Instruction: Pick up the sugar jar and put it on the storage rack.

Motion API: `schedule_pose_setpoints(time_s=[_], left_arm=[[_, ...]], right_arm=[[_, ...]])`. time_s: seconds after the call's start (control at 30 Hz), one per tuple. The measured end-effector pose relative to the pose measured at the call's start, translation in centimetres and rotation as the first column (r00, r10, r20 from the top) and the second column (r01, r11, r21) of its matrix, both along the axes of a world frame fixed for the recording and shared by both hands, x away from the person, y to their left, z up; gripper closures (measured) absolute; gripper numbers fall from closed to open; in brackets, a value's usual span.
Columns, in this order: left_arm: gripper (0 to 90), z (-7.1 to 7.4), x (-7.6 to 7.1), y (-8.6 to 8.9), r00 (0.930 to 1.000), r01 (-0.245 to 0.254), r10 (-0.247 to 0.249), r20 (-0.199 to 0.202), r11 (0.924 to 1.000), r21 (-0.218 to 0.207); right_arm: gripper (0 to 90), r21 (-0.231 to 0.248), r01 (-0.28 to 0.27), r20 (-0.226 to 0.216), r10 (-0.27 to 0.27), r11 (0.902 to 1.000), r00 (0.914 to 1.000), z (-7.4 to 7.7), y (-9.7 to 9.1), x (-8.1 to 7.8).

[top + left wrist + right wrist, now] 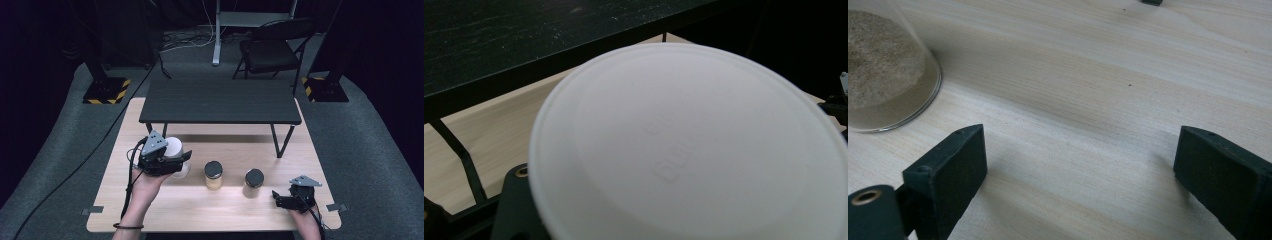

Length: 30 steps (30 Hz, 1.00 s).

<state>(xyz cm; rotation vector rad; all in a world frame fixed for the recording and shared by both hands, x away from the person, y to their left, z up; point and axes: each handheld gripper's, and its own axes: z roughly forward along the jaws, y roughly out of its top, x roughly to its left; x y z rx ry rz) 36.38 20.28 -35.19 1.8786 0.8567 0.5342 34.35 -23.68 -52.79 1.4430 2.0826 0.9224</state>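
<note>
Gripping a white-lidded jar [176,148] at left of centre in the high view, the left gripper [172,162] holds it above the wooden table [165,210]. Lower right, the right gripper [278,198] rests with jaws spread wide, grasping nothing, near a sand-filled jar [883,70].

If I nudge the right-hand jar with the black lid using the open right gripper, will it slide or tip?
The jar with the black lid stands upright on the smooth wooden table and looks filled with sandy powder, so it is probably fairly heavy and steady. A low push would likely slide it; a push near the lid might tip it. It looks like glass, so go gently with the right gripper.
</note>
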Motion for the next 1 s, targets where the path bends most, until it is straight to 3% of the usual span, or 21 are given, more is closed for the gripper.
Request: schedule_pose_setpoints(time_s=[1.0], left_arm=[[36.0, 3.2, 1.7, -1.0, 0.9999, 0.005, -0.005, 0.011, 0.9999, 0.013]], right_arm=[[5.8, 0.004, -0.002, -0.001, 0.002, 1.0000, 1.0000, 0.0, -0.1, 0.0]])
